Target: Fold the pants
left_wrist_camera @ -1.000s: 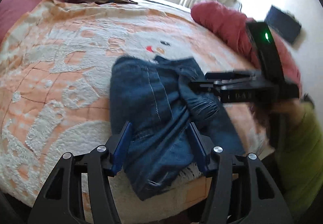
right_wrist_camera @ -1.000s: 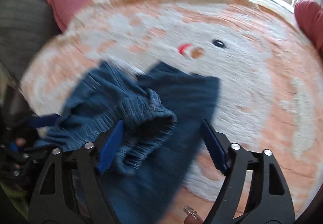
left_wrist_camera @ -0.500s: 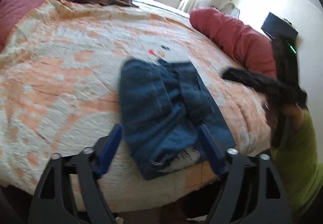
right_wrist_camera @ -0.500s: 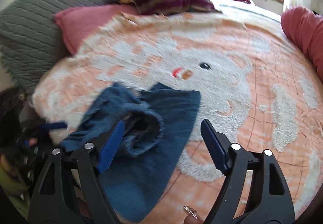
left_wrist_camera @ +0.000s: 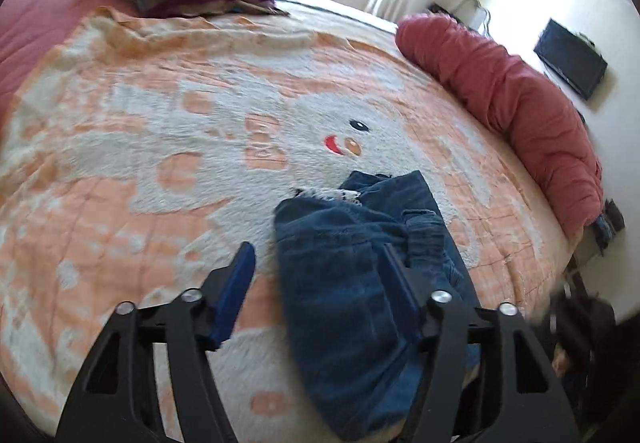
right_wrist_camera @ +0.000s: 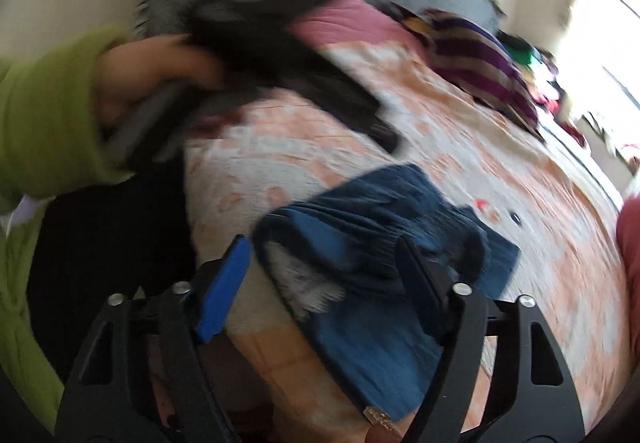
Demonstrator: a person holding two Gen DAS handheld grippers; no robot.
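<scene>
Left wrist view shows the pants (left_wrist_camera: pixel 360 275) lying in a folded bundle near the bed's (left_wrist_camera: pixel 120 171) front edge, on the orange-and-white blanket (left_wrist_camera: pixel 224 115) just below its bear-face pattern. Compared with a second ago, both grippers have let go and pulled back: the right one no longer reaches across the denim, and the cloth now rests on its own with a frayed white hem peeking out at the far end. The left gripper (left_wrist_camera: pixel 318 283) hangs above the near end of the bundle; its fingers (left_wrist_camera: pixel 236 283) are apart and closing, with cloth seen between them but nothing pinched. From the right wrist view, the right gripper (right_wrist_camera: pixel 322 283) also hovers over the pants (right_wrist_camera: pixel 384 243), fingers (right_wrist_camera: pixel 224 283) spread and closing, gripping nothing, while the person's hand (right_wrist_camera: pixel 148 75) in a green sleeve (right_wrist_camera: pixel 48 111) carries the other tool off to the side, blurred. The fold looks uneven and bunched along one side, so the job seems nearly done but probably needs one more smoothing or a final fold.
</scene>
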